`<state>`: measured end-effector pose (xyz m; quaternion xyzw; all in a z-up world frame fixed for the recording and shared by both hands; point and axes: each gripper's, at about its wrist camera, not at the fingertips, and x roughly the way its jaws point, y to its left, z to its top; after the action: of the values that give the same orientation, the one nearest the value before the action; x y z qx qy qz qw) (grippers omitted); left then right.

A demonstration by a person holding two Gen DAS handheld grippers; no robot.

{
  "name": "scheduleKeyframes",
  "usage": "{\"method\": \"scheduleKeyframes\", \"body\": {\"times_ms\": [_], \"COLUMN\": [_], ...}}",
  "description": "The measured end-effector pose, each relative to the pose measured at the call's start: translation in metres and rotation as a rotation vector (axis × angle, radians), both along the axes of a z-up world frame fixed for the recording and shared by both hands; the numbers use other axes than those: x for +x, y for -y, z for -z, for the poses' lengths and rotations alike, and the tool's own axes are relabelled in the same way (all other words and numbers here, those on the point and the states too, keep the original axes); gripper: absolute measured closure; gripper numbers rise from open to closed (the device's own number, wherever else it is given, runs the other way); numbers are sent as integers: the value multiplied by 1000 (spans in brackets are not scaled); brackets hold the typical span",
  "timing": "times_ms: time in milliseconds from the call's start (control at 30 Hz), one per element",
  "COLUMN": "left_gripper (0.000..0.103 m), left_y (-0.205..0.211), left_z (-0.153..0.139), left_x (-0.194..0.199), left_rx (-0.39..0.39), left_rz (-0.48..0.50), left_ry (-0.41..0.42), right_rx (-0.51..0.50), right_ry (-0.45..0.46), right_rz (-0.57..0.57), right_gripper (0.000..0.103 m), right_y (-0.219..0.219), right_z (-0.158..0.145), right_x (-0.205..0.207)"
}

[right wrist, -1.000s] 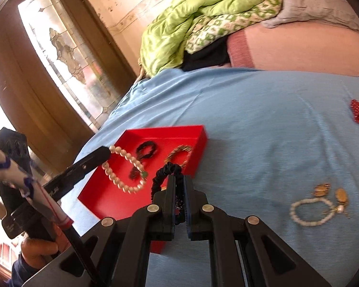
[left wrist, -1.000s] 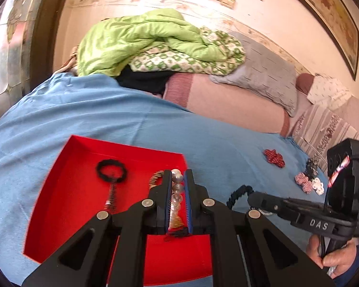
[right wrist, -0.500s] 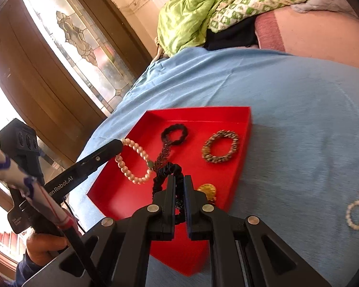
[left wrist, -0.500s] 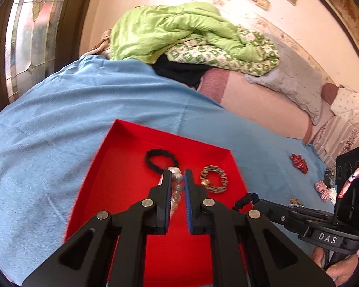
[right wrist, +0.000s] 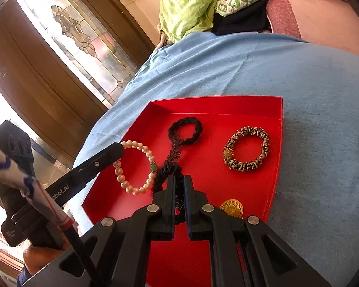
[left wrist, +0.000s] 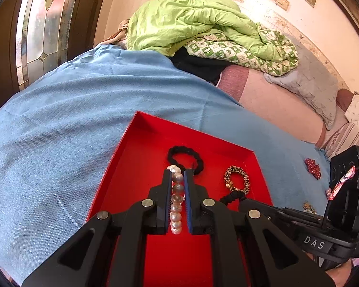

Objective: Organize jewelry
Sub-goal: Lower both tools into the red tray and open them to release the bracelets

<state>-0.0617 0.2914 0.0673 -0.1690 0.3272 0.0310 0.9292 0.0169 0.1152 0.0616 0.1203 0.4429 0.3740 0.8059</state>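
Looks like we're at the drop-off step: both tongs are carrying a piece over the red tray (right wrist: 278, 129) that sits on the blue blanket (right wrist: 311, 83) on the bed.

The left tongs (left wrist: 178, 179) are pinched on a pearl bracelet (right wrist: 135, 167), which hangs as a loop just above the left part of the tray. In the left wrist view the pearls (left wrist: 176, 205) run in a line between the two jaws. The right tongs (right wrist: 179, 184) are clamped on a black braided bracelet (right wrist: 166, 174), held over the middle of the tray near its front.

Already lying in the tray: a black scrunchie-type band (right wrist: 185, 131) toward the back with a dark chain trailing off it, a leopard-print band (right wrist: 246, 151) on the right side, and a gold round brooch-looking thing (right wrist: 232, 208) near the front right corner.

My guess for the next move: lower each piece onto bare red floor and let go, keeping the pearl one left of the black chain so they don't tangle. A few more bits, like a red piece (left wrist: 313, 165), sit out on the blanket, well apart from the tray, so the job isn't finished.
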Motion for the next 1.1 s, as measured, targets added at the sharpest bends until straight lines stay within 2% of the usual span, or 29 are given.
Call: {"method": "scheduleKeyframes", "body": {"times_ms": [300,1100], "left_gripper": [94,94], "left_y": [-1,4], "left_z": [5,9], "left_x": [7,14], "left_rx": [15,43], "left_rz": [-13,-10], "left_ry": [-27,-56], "right_rx": [-35,-112], "right_ry": [-25,63], "right_rz": [6,0], "right_gripper": [95,94], "right_y": [-3,-8], "right_z": [14,11], "right_x": [11,5]}}
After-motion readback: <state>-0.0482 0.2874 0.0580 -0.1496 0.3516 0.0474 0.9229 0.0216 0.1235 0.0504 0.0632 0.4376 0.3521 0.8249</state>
